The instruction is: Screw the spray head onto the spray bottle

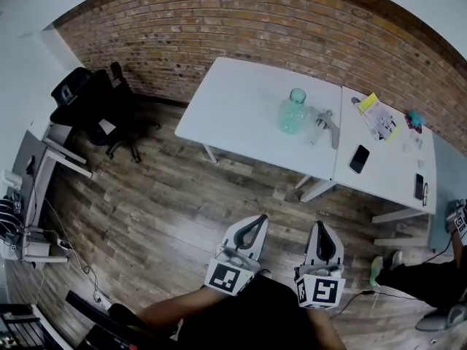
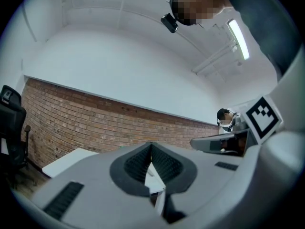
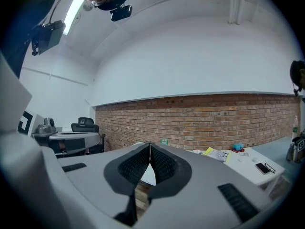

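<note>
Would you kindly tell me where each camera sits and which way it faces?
Head view: on the person's head, looking steeply down at the floor, white table, spray bottle and spray head; the left gripper and right gripper show.
Left gripper view: rides the left gripper, looking along its shut jaws toward the brick wall.
Right gripper view: rides the right gripper, looking along its shut jaws toward that wall.
All three share the brick wall and white table.

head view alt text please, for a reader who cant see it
From above, the grey left gripper and right gripper, both shut and empty, point over a wooden plank floor toward a white table. On it stands a clear green-tinted plastic bottle, a grey spray head lying beside it.
</note>
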`<state>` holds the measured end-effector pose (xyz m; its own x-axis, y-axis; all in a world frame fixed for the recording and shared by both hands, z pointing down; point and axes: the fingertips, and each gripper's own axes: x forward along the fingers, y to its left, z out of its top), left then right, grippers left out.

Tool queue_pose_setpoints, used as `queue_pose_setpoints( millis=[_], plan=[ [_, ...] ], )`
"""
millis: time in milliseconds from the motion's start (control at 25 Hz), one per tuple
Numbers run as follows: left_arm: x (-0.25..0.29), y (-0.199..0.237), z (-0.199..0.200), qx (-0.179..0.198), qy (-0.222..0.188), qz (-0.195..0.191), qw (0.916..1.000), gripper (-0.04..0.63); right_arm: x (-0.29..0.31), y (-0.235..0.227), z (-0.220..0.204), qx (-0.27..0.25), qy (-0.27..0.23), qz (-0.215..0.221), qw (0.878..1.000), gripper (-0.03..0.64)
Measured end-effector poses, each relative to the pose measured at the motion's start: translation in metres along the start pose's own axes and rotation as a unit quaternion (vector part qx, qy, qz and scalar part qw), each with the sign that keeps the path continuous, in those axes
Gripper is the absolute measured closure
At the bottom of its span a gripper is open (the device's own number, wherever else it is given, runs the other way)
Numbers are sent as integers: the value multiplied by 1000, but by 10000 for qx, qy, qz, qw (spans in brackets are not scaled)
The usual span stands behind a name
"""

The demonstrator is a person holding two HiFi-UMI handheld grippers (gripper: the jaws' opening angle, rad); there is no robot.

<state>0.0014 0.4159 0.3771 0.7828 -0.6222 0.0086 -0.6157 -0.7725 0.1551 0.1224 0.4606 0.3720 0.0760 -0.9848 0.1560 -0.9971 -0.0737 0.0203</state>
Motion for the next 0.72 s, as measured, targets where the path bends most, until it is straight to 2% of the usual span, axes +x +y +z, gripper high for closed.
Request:
queue_pose_setpoints(
  millis=[480,720],
  plan=[
    [2,31,-2,-28,56,42,10000,594,22,9,-4,-28,182,-158,9997,609],
    [-3,31,-3,-19,72,-13,10000,594,16,12,-5,-51,197,-228,9995,609]
  ],
)
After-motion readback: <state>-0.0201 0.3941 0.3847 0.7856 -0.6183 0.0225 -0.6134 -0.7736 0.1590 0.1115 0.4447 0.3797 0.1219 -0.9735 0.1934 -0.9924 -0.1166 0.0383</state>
